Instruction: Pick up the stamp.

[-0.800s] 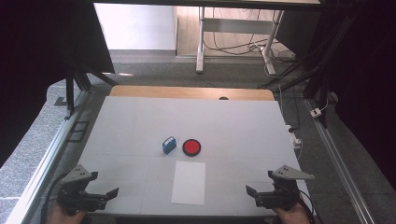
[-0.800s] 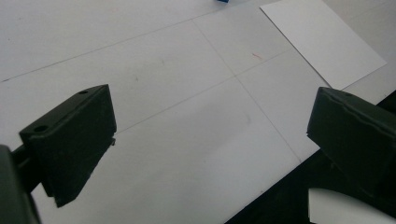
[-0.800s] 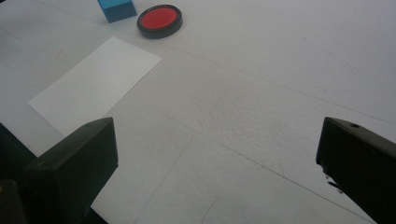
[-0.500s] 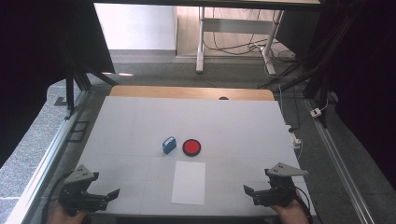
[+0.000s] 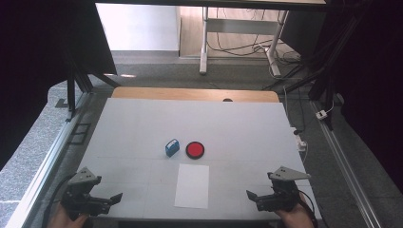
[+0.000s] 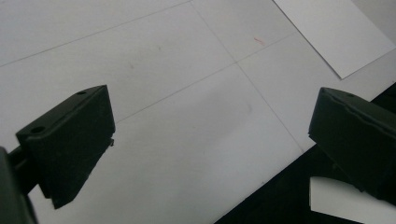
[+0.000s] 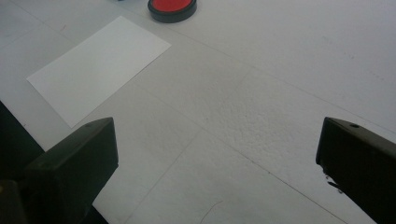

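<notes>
A white sheet of paper (image 5: 192, 185) lies near the table's front edge, in the middle. Behind it sit a small blue block (image 5: 172, 147) and, to its right, a round red pad in a black rim (image 5: 195, 150). My left gripper (image 5: 115, 197) is at the front left corner, open and empty, pointing toward the paper. My right gripper (image 5: 252, 195) is at the front right, also open and empty, facing the paper from the other side. The left gripper view shows wide-apart jaws (image 6: 212, 140) over bare table, paper (image 6: 336, 37) beyond. The right gripper view (image 7: 215, 163) shows the paper (image 7: 98, 70) and red pad (image 7: 172, 7).
The white table (image 5: 142, 123) has a wooden strip (image 5: 190, 94) along its far edge. Metal rails run down both sides, and a white plug (image 5: 301, 144) lies off the right edge. Desk legs and cables (image 5: 228, 42) stand on the floor beyond.
The right gripper has shifted slightly left along the front edge. The left gripper has barely moved. The paper, block and pad lie as before.
</notes>
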Demonstrator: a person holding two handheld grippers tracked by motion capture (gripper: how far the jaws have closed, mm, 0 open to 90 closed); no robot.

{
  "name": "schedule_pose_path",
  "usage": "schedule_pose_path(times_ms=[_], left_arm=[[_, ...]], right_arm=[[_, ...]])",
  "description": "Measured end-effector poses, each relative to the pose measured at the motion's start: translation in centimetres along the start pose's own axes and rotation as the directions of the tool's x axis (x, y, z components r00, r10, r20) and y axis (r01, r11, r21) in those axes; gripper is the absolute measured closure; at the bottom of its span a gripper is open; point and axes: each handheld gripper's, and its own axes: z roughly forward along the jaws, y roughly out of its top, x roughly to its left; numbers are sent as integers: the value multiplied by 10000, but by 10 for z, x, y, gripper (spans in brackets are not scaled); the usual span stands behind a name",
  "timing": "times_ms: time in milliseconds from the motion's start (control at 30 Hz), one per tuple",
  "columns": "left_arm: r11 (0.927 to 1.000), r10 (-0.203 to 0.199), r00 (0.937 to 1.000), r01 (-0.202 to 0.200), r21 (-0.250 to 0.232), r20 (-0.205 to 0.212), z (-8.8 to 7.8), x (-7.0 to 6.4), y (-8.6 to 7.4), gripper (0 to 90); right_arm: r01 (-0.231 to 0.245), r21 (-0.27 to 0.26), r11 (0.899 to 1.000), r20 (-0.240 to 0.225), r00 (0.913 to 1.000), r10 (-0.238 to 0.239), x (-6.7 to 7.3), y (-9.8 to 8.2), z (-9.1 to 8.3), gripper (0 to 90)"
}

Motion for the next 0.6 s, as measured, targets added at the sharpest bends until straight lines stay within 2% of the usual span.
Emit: schedule_pose_path(times_ms=[233,300,467,600], left_arm=[[10000,-71,10000,71,1,-36,0,0,0,0],[9999,-106,9995,106,-15,282,-2,1,0,0],[9998,-53,9989,45,187,473,-2,2,0,0],[9999,123,9978,-121,-32,649,-3,2,1,0]], right_arm=[[58,53,10000,-25,10000,-58,0,0,0,0],[68,62,10000,-32,10000,-68,1,0,1,0],[48,61,10000,-47,10000,-48,0,0,1,0],[71,84,9999,-76,9999,-70,1,0,1,0]])
